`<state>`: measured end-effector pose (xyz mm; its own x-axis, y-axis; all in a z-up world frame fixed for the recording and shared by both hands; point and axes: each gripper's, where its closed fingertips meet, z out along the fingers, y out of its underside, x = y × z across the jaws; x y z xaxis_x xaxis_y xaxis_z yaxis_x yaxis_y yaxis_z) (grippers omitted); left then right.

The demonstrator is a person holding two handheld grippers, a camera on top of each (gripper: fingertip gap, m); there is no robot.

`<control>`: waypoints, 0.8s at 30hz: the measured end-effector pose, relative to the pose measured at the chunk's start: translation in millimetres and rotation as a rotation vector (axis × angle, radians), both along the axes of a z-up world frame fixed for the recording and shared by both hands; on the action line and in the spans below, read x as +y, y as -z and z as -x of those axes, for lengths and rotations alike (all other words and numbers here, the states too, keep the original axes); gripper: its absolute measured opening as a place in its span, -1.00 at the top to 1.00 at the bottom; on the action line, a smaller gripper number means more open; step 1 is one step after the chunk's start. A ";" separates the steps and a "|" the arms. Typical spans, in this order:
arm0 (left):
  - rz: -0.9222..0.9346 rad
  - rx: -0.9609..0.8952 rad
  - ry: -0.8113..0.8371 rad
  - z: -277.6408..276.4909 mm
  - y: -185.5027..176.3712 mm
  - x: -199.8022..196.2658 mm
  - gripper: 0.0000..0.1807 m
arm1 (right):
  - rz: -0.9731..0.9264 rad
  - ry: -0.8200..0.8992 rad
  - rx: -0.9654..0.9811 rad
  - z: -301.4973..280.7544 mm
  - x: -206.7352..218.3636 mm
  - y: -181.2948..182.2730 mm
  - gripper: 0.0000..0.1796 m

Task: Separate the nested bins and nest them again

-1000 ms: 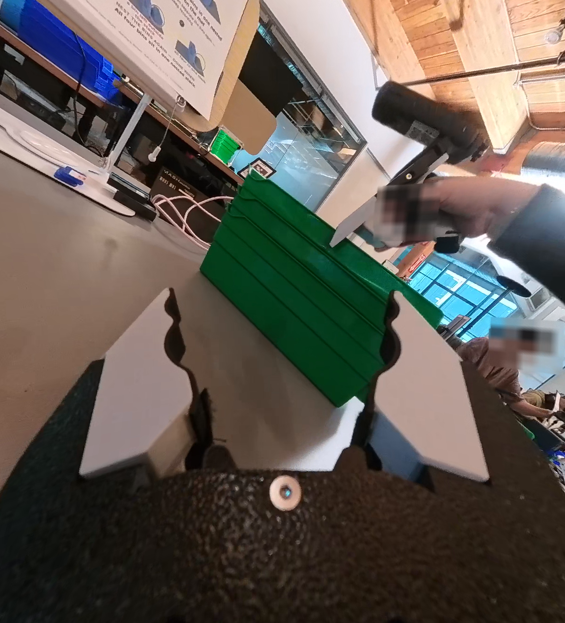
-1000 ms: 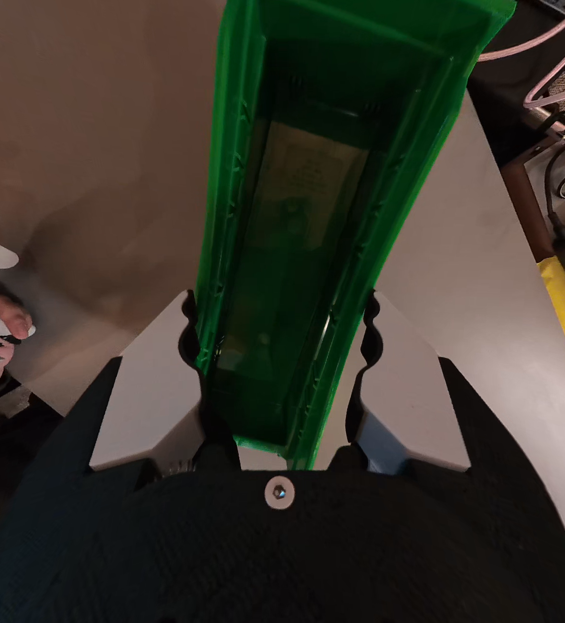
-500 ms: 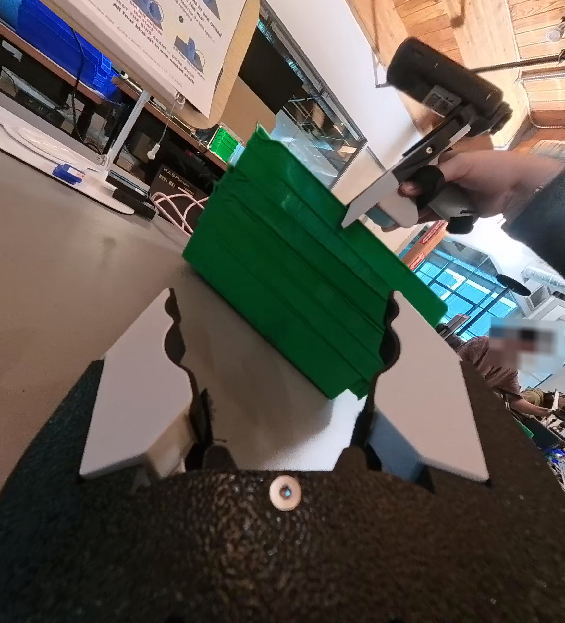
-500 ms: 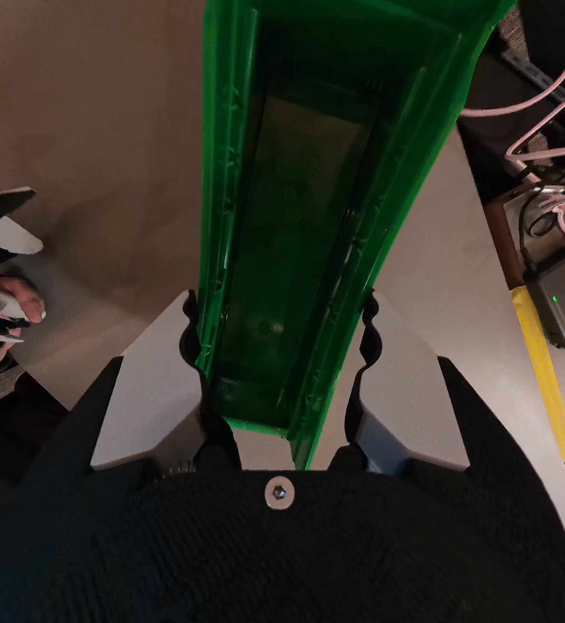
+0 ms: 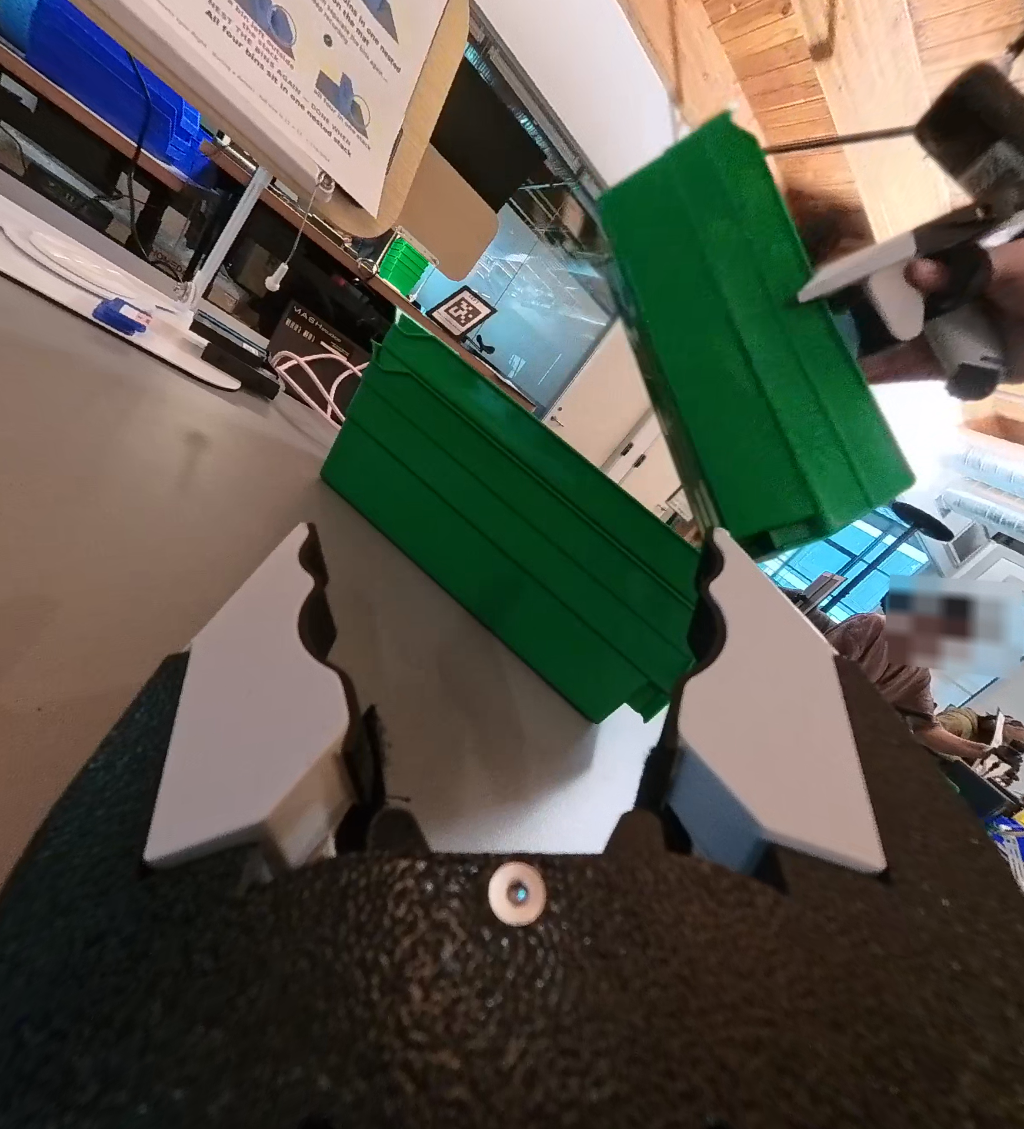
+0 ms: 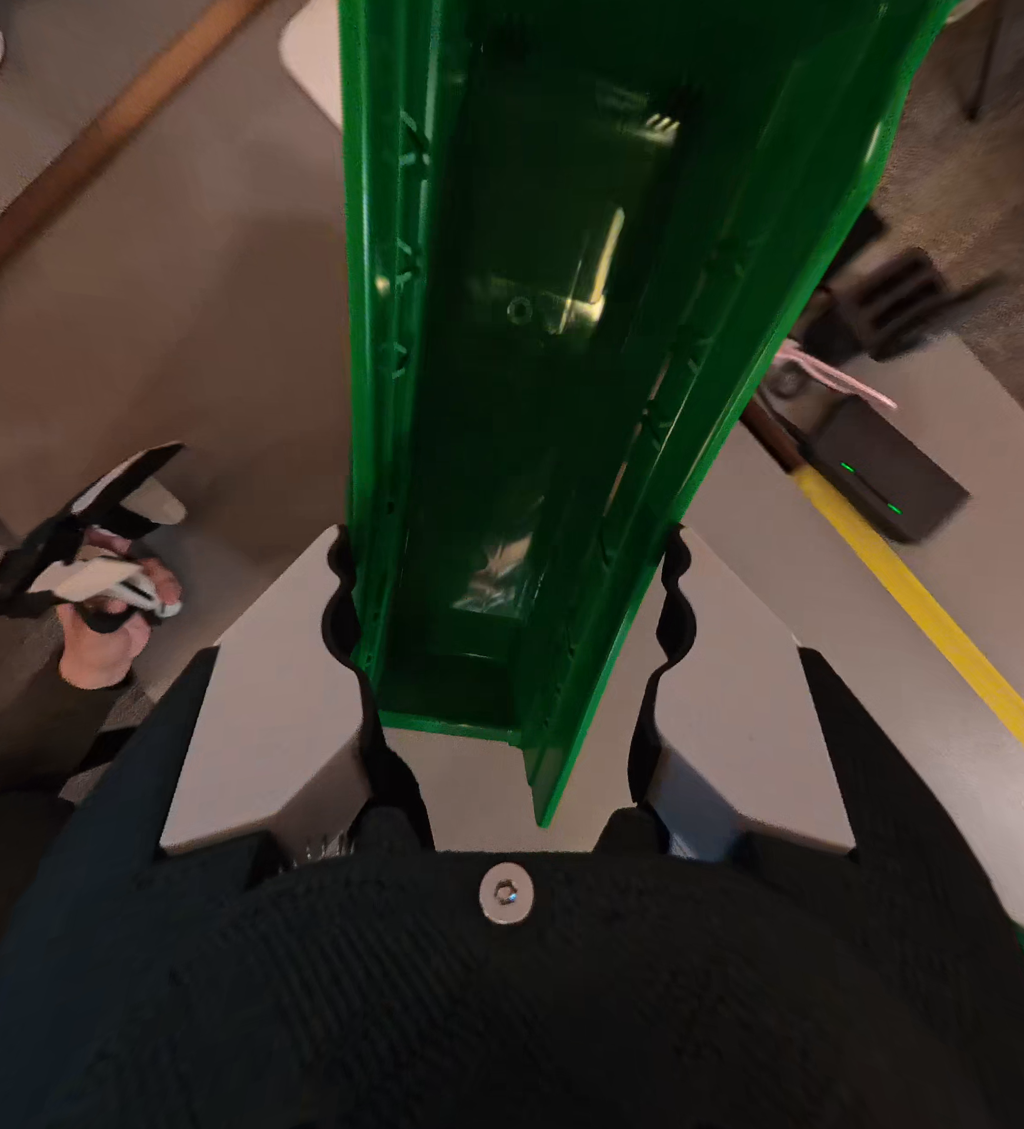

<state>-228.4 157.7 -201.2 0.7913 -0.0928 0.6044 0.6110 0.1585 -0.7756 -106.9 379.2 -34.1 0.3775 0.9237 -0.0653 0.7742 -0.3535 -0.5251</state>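
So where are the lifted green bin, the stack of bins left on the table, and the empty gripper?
lifted green bin (image 5: 741, 342), left wrist view, its ribbed side wall
stack of bins (image 5: 497, 550), left wrist view, its long side
left gripper (image 5: 506, 617), left wrist view, gap between its fingertips

bins (image 5: 497, 550): glossy green plastic | table (image 5: 100, 489): matt grey | ceiling (image 5: 863, 91): wood planks

Green lifted bin (image 5: 741, 330), green nested bins (image 5: 497, 550), grey desk (image 5: 100, 458), white-fingered black left tongs (image 5: 506, 617), blue crates (image 5: 100, 110), yellow bar (image 6: 925, 617), black-and-white square marker (image 5: 463, 311)
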 end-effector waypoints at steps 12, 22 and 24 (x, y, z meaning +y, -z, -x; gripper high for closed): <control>0.011 0.008 -0.005 -0.1 1.3 1.0 -0.31 | 0.032 0.518 -0.163 -233.4 100.6 84.0 -0.13; 0.019 0.010 -0.004 -0.3 2.3 2.1 -0.30 | 0.099 0.755 -0.286 -312.4 108.9 189.4 -0.20; 0.017 0.007 -0.003 -0.1 2.2 1.9 -0.30 | 0.126 0.765 -0.272 -313.2 105.3 195.1 -0.23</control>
